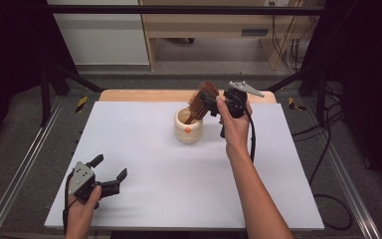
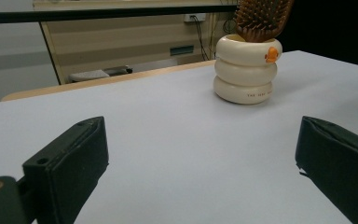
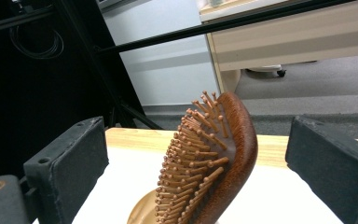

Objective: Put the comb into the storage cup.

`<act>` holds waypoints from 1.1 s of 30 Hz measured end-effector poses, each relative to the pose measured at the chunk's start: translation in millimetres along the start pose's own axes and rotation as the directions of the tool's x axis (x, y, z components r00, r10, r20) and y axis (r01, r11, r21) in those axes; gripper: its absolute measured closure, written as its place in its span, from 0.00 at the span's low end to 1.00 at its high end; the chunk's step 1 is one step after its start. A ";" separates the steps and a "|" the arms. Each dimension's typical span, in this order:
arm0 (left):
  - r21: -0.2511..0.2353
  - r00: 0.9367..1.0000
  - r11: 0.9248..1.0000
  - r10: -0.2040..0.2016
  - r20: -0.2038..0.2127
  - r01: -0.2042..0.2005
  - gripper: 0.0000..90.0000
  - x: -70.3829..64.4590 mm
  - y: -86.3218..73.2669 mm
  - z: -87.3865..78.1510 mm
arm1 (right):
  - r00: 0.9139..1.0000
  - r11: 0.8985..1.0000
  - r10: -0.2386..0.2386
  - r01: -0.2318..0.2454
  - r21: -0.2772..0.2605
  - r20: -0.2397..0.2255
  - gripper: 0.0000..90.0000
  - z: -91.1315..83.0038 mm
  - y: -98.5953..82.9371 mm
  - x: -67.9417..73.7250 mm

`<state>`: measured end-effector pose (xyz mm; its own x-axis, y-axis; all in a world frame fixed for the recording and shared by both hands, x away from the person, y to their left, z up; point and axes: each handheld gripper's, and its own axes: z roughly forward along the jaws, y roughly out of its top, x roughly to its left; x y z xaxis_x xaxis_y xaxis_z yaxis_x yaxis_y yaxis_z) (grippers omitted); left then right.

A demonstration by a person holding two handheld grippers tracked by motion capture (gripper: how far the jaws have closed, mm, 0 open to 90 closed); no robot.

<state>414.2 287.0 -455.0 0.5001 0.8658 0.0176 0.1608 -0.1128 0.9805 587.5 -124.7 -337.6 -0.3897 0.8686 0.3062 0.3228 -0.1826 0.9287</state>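
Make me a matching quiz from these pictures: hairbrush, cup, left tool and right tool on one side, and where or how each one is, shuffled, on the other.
Things:
1. hairbrush
2. cup
3. left tool
4. right tool

States:
A. cream, ringed, standing on the white table
B. open, low at the near left corner
C. handle down in the cup, bristle head sticking out
D. open, raised at the brush head

Pairs: 1-C, 2-A, 3-B, 4-D
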 end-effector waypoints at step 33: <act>-0.001 1.000 1.000 -0.004 -0.003 0.004 0.03 0.8 -0.2 0.6 | 0.993 0.993 -0.114 0.115 -0.019 0.029 0.09 -12.1 8.2 -4.1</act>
<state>415.1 287.4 -455.3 0.4970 0.8676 0.0137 0.1620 -0.1083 0.9808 581.3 -135.4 -328.7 -0.3989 0.8967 0.1919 0.2598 -0.0902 0.9614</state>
